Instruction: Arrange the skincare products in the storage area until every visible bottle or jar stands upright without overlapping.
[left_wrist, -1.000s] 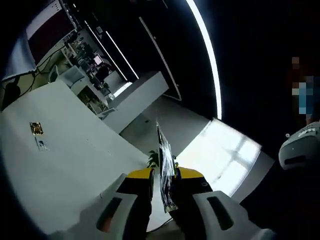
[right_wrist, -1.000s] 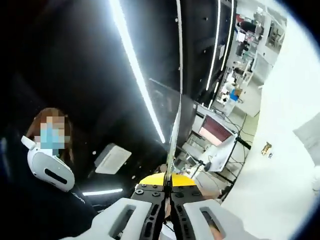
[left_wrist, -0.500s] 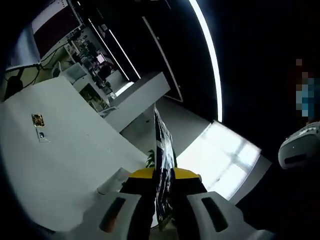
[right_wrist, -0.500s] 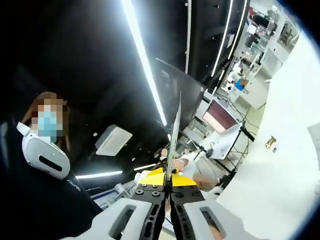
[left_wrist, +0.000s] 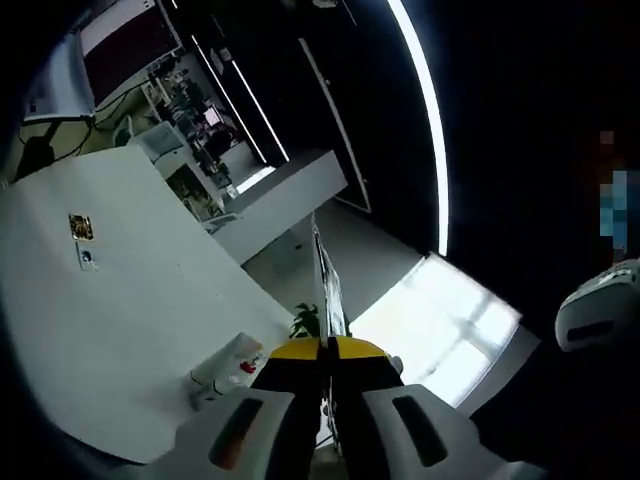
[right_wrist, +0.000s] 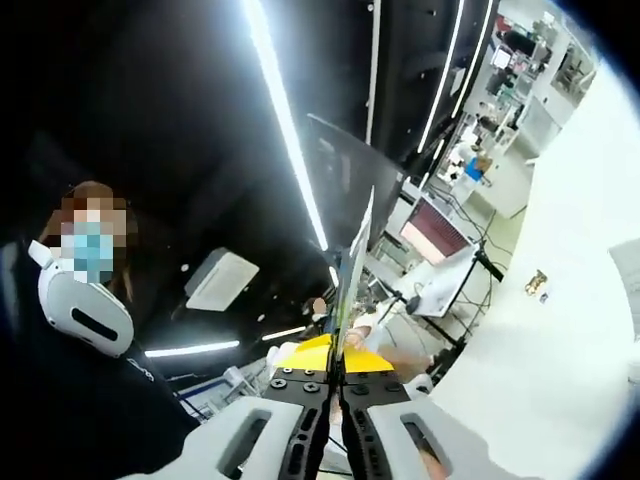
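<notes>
Skincare products: only a small white tube-like thing with a red mark (left_wrist: 228, 367) showed, lying at the edge of the flat white table (left_wrist: 110, 320). The left gripper (left_wrist: 327, 400) had gone from loose to pinched on a thin printed card (left_wrist: 331, 290), while the right gripper (right_wrist: 336, 400) stayed clamped on a thin pale sheet (right_wrist: 356, 255) -- arranging not started

Right gripper (right_wrist: 338, 385) jaws pinched on thin card (right_wrist: 352, 275), headset-wearing person (right_wrist: 85, 300), white wall (right_wrist: 560, 330)

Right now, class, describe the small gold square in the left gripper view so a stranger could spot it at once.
Find the big white surface on the left, away from the left claw, which is shut on a thin card. Near its upper left edge lies the small gold square, darker and more golden than the pale bluish tag just below it.
</notes>
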